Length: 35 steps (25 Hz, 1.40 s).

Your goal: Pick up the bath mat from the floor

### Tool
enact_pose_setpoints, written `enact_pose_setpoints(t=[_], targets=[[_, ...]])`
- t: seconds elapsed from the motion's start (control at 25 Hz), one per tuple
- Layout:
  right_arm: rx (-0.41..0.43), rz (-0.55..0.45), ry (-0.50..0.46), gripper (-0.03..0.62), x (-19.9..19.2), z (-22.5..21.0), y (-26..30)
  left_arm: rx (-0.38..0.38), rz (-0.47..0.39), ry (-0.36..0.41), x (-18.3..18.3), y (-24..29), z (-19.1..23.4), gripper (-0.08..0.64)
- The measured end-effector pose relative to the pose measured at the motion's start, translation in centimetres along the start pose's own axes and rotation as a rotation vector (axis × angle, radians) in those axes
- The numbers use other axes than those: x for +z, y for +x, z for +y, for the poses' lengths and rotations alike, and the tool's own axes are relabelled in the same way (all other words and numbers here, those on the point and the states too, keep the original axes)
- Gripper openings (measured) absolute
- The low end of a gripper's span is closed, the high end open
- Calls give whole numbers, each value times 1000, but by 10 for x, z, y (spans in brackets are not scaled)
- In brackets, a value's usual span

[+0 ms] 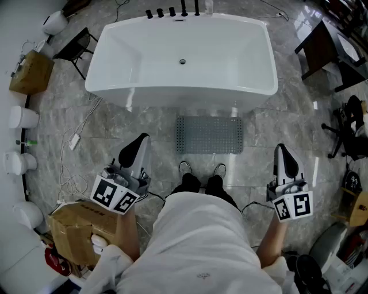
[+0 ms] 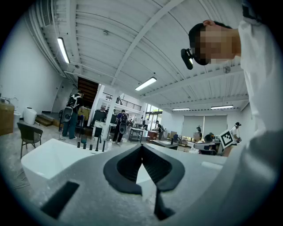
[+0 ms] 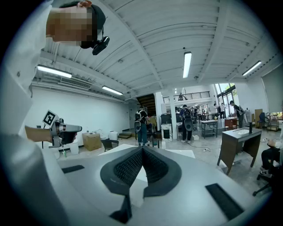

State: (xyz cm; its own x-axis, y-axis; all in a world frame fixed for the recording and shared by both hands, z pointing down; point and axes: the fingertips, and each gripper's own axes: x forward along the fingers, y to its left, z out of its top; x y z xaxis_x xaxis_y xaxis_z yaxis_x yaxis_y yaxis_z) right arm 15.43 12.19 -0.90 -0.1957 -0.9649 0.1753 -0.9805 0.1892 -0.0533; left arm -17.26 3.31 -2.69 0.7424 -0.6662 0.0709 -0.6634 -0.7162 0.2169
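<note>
Bath mat (image 1: 209,135) lies flat on the floor (image 1: 144,123) just before the bathtub (image 1: 182,40), untouched. I find left gripper (image 1: 141,139) and right gripper (image 1: 282,149) closed on nothing, well above it. Risk: jaws left closed would skid off the mat's flat edge.

Your shirt (image 1: 195,247) hides most of your legs and both shoes' (image 1: 184,167) heels. Your left gripper (image 1: 142,138) covers a corner of the box (image 1: 75,229). The right edge cuts the chair (image 1: 347,127). The taps (image 1: 172,11) are too small to tell apart.
</note>
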Motion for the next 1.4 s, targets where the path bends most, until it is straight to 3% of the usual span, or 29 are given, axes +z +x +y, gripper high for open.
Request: enact_pose_setpoints(t=[0.84, 1.12, 1.4], targets=[[18, 11, -9, 8, -15, 0, -1, 55, 15, -5, -20, -9, 12, 12], [27, 83, -16, 8, -41, 10, 13, 49, 45, -24, -40, -7, 26, 12], [-1, 169, 23, 8, -76, 18, 37, -3, 114, -51, -71, 9, 56, 12]])
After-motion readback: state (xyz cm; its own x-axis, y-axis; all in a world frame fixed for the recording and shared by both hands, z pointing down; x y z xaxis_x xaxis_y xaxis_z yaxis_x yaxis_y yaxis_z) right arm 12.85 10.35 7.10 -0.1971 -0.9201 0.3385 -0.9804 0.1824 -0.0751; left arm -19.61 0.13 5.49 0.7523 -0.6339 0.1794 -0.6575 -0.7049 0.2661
